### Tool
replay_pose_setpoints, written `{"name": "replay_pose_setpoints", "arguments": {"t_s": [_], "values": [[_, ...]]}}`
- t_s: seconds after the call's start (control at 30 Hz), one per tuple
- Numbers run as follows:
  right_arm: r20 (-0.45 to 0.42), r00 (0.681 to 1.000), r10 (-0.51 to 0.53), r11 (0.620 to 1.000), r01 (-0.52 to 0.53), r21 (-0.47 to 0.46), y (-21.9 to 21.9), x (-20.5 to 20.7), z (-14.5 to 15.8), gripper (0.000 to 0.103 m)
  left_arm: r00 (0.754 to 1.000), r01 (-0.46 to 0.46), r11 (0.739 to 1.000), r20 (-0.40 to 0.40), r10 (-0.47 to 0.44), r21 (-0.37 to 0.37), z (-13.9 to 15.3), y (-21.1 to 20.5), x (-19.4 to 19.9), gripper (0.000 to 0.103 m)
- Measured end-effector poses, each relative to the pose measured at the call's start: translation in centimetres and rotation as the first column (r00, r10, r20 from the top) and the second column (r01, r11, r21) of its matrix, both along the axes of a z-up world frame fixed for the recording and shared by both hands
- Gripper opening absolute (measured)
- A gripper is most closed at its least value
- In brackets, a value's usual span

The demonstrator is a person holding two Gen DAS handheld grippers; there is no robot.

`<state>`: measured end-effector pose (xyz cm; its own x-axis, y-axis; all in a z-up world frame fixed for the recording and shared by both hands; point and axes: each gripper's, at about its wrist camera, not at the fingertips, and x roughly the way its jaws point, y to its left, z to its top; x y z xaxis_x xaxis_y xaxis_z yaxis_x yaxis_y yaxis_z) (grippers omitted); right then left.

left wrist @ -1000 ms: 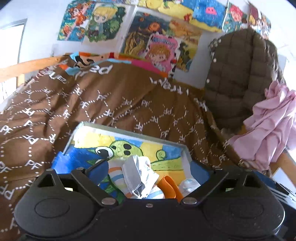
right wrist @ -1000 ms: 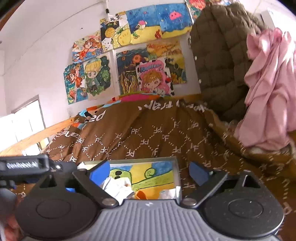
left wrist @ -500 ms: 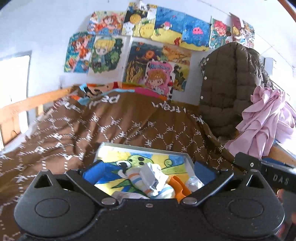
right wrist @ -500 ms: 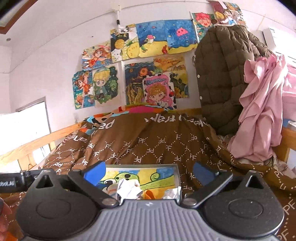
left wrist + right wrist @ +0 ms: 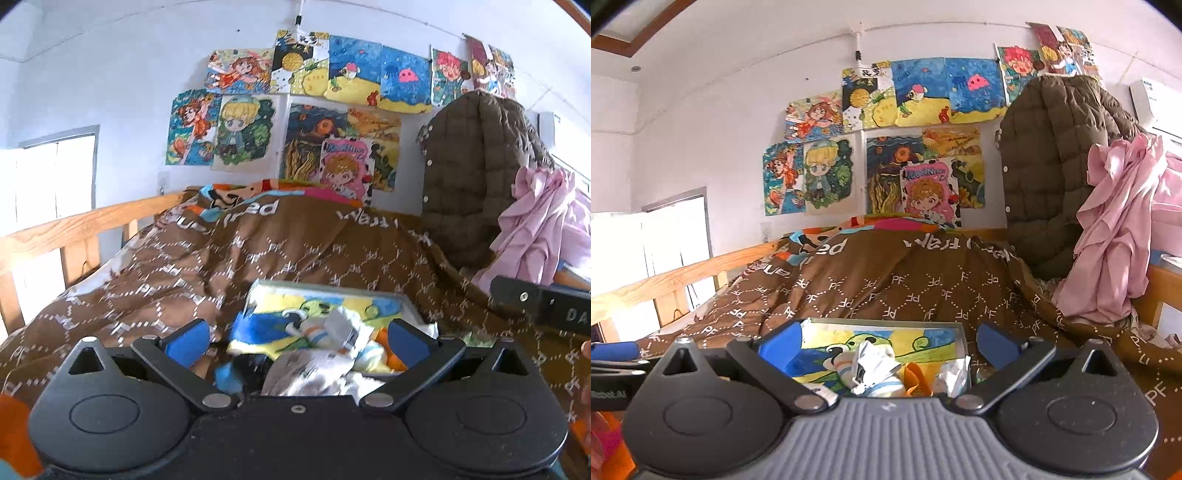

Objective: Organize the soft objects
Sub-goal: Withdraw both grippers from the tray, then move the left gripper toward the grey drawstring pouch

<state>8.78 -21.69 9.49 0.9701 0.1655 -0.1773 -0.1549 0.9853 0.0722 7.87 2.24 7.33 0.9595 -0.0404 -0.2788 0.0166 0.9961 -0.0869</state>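
In both wrist views the black body of the gripper covers the near part of the tray (image 5: 408,308), so its near rim and the lowest part of the soft pile (image 5: 334,341) are hidden. In the left wrist view the pile is blurred, and I cannot tell the single pieces apart. The right gripper (image 5: 546,306) is cut off by the right edge there, and its fingers are not seen. The pink cloth (image 5: 1119,236) runs out of the right edge. An orange thing (image 5: 14,432) at the near left corner is too cropped to name.
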Motion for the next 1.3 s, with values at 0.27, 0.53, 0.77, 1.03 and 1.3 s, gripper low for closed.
{"name": "replay_pose_setpoints", "arguments": {"t_s": [0.27,0.53,0.77,1.03,1.3], "values": [[-0.008,1.000,0.011,1.000,-0.011,-0.010,0.5,-2.9,-2.0,0.103,0.996,-0.032,0.999,-0.078,0.032,-0.005,-2.1,1.7,-1.5,0.102],[-0.106,0.994,0.007,0.997,-0.015,-0.072,1.1,-4.6,-4.8,0.103,0.966,-0.011,1.000,-0.257,0.016,0.019,-4.4,1.7,-1.0,0.102],[-0.209,0.977,0.026,0.990,-0.055,-0.132,2.4,-3.5,-7.3,0.103,0.930,0.027,0.997,-0.367,0.000,0.068,-6.4,0.7,0.1,0.102],[-0.316,0.948,0.034,0.990,-0.076,-0.119,2.6,-2.1,-9.0,0.103,0.887,-0.020,0.996,-0.458,0.055,0.081,-7.7,1.1,1.5,0.102],[-0.365,0.930,0.050,0.992,-0.089,-0.089,2.6,-1.1,-9.8,0.103,0.878,-0.102,0.993,-0.463,0.119,0.062,-7.8,1.9,2.1,0.102]]}}
